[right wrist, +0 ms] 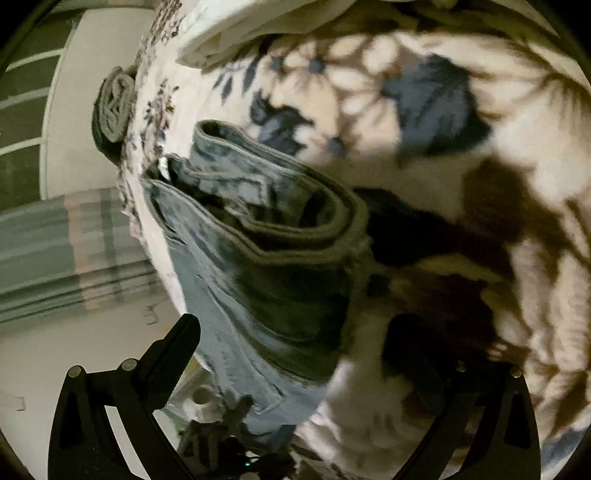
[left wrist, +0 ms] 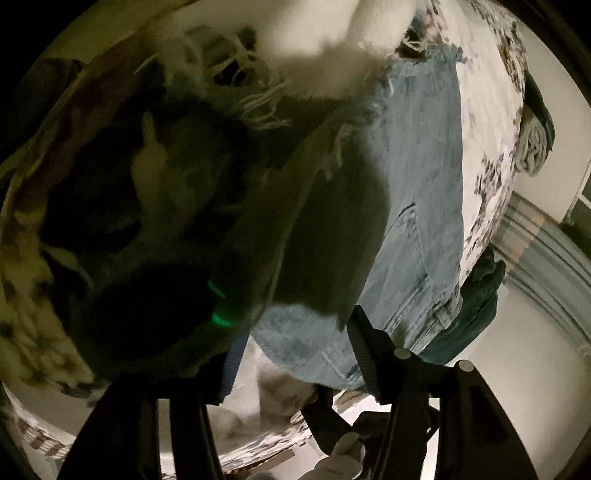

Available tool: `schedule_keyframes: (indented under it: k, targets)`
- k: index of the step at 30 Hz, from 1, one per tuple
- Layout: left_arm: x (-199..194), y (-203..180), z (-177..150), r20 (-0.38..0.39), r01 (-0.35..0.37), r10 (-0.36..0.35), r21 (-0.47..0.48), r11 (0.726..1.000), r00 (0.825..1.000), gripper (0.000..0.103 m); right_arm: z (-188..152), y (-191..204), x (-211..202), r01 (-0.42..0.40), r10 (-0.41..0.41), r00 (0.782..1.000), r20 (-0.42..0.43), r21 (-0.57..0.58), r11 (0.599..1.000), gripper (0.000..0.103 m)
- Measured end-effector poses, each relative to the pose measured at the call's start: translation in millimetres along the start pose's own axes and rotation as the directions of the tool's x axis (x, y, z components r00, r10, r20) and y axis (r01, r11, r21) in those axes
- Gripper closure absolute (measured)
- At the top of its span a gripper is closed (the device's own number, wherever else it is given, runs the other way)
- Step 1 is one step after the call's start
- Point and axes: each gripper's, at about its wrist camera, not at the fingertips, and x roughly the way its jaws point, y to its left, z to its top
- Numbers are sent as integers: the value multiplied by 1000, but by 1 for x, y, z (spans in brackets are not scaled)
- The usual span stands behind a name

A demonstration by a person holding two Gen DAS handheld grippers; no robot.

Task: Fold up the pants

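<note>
Light blue ripped jeans [left wrist: 417, 206] lie on a floral bedspread [left wrist: 484, 122]. In the left wrist view a frayed part of them hangs close over the lens, dark and blurred. My left gripper [left wrist: 295, 354] has its fingers near the denim edge; the left finger is hidden by cloth, so its state is unclear. In the right wrist view the jeans [right wrist: 258, 251] lie folded over with the waistband rolled. My right gripper [right wrist: 295, 332] is open, its fingers [right wrist: 184, 332] wide either side of the jeans' near end.
A rolled grey towel [right wrist: 114, 107] and a dark green cloth [left wrist: 476, 295] sit at the bed's edge. A striped rug [right wrist: 66, 251] lies on the floor beside the bed. A white pillow or sheet [right wrist: 258, 26] lies at the far end.
</note>
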Motion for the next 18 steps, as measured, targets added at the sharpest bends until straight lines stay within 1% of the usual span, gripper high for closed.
schedule_keyframes:
  k: [3, 5, 8, 9, 10, 11, 13, 14, 16, 18]
  targets:
    - [2, -5, 2, 14, -16, 16, 4, 1000, 1000, 50, 5, 5, 7, -7, 7, 1000, -6, -6, 1000, 0]
    - [4, -6, 2, 21, -25, 25, -8, 1000, 999, 50, 7, 7, 13, -5, 5, 1000, -5, -6, 1000, 0]
    - [4, -3, 4, 26, -34, 35, -24, 999, 999, 50, 8, 9, 16, -23, 23, 1000, 10, -4, 1000, 0]
    - [5, -4, 5, 26, -41, 42, -25, 999, 999, 50, 7, 10, 17, -27, 27, 1000, 15, -9, 1000, 7]
    - [5, -6, 5, 29, -47, 47, -24, 999, 998, 51, 6, 12, 17, -10, 11, 1000, 22, -22, 1000, 20]
    - [6, -7, 5, 35, -51, 52, -23, 998, 998, 52, 5, 14, 18, 15, -14, 1000, 26, -31, 999, 25]
    - [4, -11, 4, 50, -64, 64, -4, 998, 997, 68, 2, 17, 19, 42, -40, 998, 46, -40, 998, 52]
    - [3, -15, 4, 50, -74, 72, 25, 997, 996, 71, 0, 16, 18, 46, -44, 998, 52, -35, 998, 56]
    - [0, -21, 3, 44, -80, 77, 74, 994, 996, 83, -3, 14, 13, 27, -26, 997, 67, -10, 1000, 73]
    - [-7, -33, 4, 43, -84, 80, 131, 988, 996, 87, -7, 17, 10, 26, -26, 996, 85, -2, 1000, 81]
